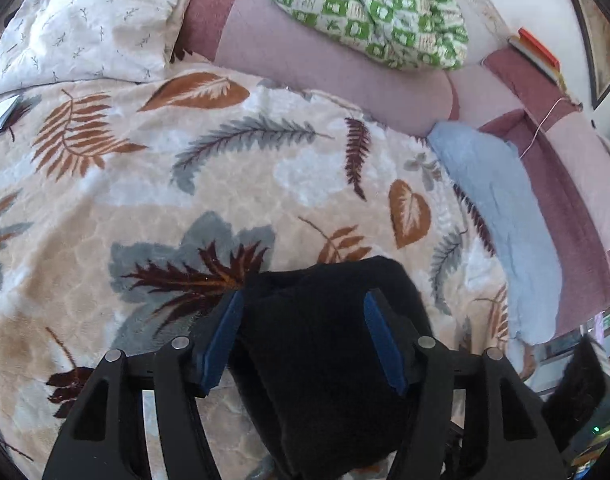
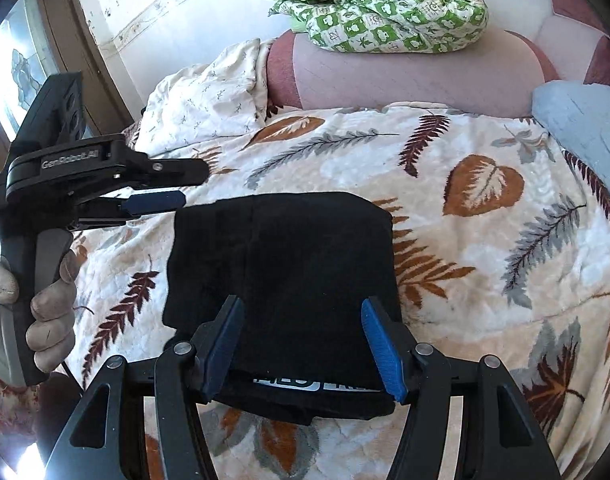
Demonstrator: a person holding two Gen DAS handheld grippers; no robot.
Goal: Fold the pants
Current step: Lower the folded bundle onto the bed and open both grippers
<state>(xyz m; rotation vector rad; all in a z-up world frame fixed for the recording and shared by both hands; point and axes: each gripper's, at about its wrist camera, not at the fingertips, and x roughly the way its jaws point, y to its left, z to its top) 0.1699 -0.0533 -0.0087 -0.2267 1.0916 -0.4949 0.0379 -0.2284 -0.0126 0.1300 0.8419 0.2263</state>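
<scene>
My worry is the soft leaf blanket: if I press or drag now, the folded black pants at its centre could bunch or spring open. My right gripper is spread wide over the pants' near edge, holding nothing; my left gripper is equally wide at their 9 o'clock side. There is free blanket toward 3 o'clock, a blue cloth at 1 and the sofa back at 12.

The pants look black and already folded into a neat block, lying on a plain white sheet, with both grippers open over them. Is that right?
Not quite: the pants lie on a leaf-patterned blanket, not a plain white sheet, as the right wrist view shows. They are black and folded, with the left gripper and right gripper open.
</scene>
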